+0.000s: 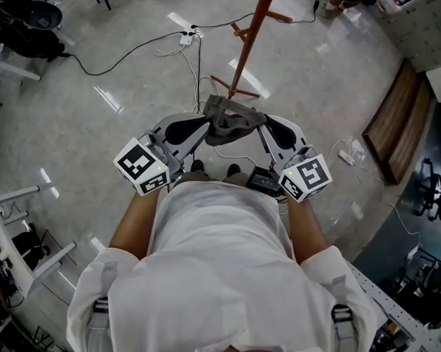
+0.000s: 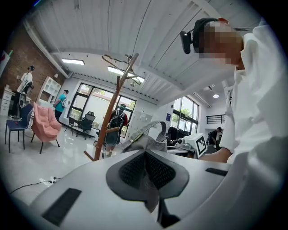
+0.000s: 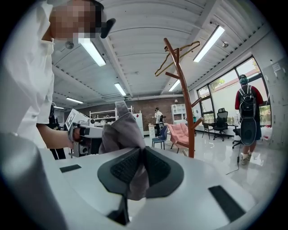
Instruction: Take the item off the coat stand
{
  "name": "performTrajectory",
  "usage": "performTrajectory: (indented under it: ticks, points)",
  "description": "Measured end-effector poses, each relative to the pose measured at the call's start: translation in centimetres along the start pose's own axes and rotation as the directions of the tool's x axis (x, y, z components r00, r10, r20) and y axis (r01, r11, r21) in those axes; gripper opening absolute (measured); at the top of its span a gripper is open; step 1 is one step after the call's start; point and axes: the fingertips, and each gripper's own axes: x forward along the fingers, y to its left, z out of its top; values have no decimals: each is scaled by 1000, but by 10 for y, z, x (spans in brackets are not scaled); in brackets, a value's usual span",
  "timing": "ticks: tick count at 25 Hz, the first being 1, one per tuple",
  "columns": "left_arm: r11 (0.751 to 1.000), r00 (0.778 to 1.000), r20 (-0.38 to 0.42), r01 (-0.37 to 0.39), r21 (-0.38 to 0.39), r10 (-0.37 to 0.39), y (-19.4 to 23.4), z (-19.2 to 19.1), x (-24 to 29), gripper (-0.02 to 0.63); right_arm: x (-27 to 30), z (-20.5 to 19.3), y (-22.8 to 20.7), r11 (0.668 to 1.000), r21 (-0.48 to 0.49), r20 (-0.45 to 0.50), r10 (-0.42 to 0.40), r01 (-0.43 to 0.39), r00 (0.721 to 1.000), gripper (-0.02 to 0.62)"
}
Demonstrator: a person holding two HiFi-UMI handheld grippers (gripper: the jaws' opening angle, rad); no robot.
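grey cloth hangs clear of coat stand; stand at my 12 o'clock, just beyond cloth. cloth's long axis runs 9-to-3 between both grippers, equally near each. left gripper pressed tight on cloth's left edge. right gripper pinching thicker fold at right edge. i judge removal done.

Lighting was bright and even, from ceiling strip lights and tall windows; the glossy floor carried white streaks of glare and only faint, soft shadows. Both gripper views were fisheye, straight lines bowed and corners cut off in black, with the pale shells of the left gripper and right gripper slightly soft nearest the lens. The head view was sharp at centre and stretched toward its edges.
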Motion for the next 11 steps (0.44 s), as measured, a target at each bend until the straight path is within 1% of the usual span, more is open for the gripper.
performTrajectory:
  ticks: [11]
  points:
    - [1000, 1000, -1, -17, -23, 17, -5, -4, 26, 17, -14, -3, -22, 1000, 21, 7, 11, -11, 1000, 43]
